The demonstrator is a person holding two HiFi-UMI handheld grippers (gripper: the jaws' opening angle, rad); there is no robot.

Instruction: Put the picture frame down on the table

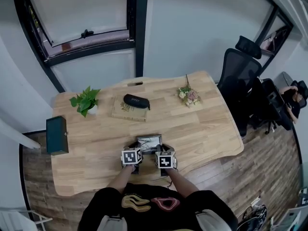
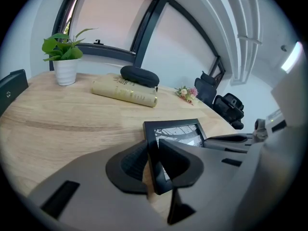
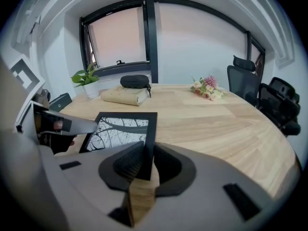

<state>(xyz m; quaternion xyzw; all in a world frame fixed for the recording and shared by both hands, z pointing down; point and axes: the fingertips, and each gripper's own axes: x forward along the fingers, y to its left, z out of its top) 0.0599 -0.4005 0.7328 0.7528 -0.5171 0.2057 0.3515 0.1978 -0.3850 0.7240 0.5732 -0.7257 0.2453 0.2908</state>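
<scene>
A black picture frame with a branch print lies low over the wooden table, near its front edge. My left gripper is shut on the frame's left edge. My right gripper is shut on its right edge. In the right gripper view the print faces up and tilts slightly toward me. Whether the frame's underside touches the table is hidden by the jaws.
A potted plant, a book with a dark glasses case on it, and a small flower bunch sit at the table's far side. A green box stands at the left edge. Office chairs stand to the right.
</scene>
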